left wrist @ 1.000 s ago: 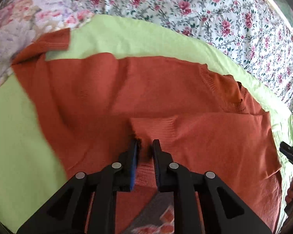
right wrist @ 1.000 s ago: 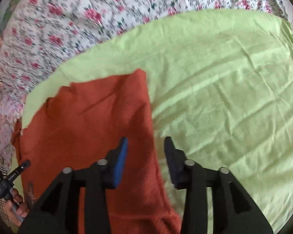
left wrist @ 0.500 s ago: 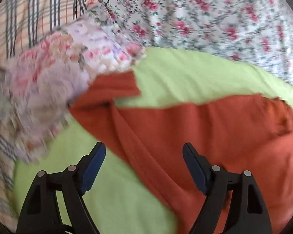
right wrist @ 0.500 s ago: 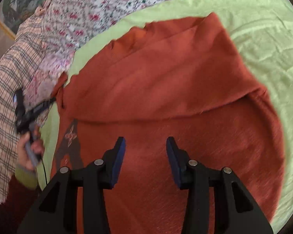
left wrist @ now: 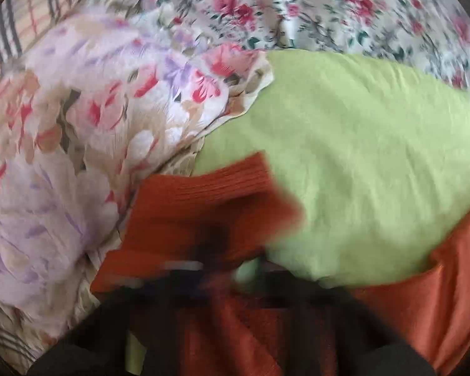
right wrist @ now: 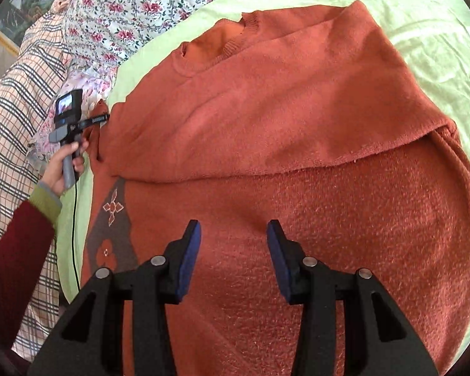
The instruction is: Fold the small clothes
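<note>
While the right claw (right wrist: 233,250) is held open above the orange sweater (right wrist: 297,141), the left claw (left wrist: 228,269), at 6 o'clock by the ribbed cuff (left wrist: 210,194), is blurred; its state cannot be told.

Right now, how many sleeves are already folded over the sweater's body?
1: a sleeve lies folded across the orange sweater. The other cuff sits off the body by the left gripper; blur hides details.

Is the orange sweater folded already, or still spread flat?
Partly folded: on the orange sweater one sleeve lies across the body, while the other sleeve remains stretched out sideways.
</note>
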{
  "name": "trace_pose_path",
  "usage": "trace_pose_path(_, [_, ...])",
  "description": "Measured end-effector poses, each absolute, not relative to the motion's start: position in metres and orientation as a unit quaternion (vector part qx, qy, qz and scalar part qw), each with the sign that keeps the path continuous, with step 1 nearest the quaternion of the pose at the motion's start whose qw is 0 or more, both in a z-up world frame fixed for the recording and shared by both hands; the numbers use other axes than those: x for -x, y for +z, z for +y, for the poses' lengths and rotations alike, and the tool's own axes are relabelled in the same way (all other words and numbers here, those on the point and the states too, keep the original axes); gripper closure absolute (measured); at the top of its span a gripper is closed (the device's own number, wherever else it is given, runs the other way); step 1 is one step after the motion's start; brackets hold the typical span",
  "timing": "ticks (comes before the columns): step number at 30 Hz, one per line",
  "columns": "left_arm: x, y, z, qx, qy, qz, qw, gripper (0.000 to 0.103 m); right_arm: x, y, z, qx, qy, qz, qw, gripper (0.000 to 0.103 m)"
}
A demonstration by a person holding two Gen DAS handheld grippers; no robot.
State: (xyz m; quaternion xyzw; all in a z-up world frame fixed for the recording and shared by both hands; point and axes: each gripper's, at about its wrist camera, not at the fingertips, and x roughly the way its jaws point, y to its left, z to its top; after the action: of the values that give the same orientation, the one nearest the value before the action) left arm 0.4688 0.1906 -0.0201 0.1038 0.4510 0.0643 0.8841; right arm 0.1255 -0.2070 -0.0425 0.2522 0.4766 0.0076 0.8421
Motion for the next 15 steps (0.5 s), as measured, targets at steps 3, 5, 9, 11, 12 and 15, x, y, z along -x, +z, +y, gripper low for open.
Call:
trace_pose_path(3, [-0.447,0.0,0.186,-0.082,0.038,0.419,0.903,0.099,-0.127,-0.04,-0.204,-0.247,0.014,0.472,0.846,0.058])
trace_pose_path(5, [-0.425,0.018,0.178,-0.06,0.005,0.404,0.913,0.1,-0.127,-0.036,-0.201,-0.243,0.018,0.467,0.85,0.058])
trace_pose_path(9, [-0.359,0.066,0.13,-0.029,-0.105,0.357,0.928,0.1,-0.119,-0.029,-0.201,-0.248,0.023,0.453,0.856,0.058])
trace_pose_path(11, [-0.329,0.083,0.099,-0.024,-0.163,0.339,0.926,0.1,-0.112,-0.026,-0.203,-0.25,0.019,0.447,0.859,0.058])
trace_pose_path(12, [-0.318,0.09,0.083,-0.025,-0.188,0.334,0.923,0.1,-0.109,-0.025,-0.205,-0.252,0.016,0.444,0.859,0.058])
trace_pose_path(15, [-0.283,0.102,0.024,-0.023,-0.274,0.328,0.904,0.099,-0.097,-0.021,-0.212,-0.256,0.003,0.435,0.863,0.058])
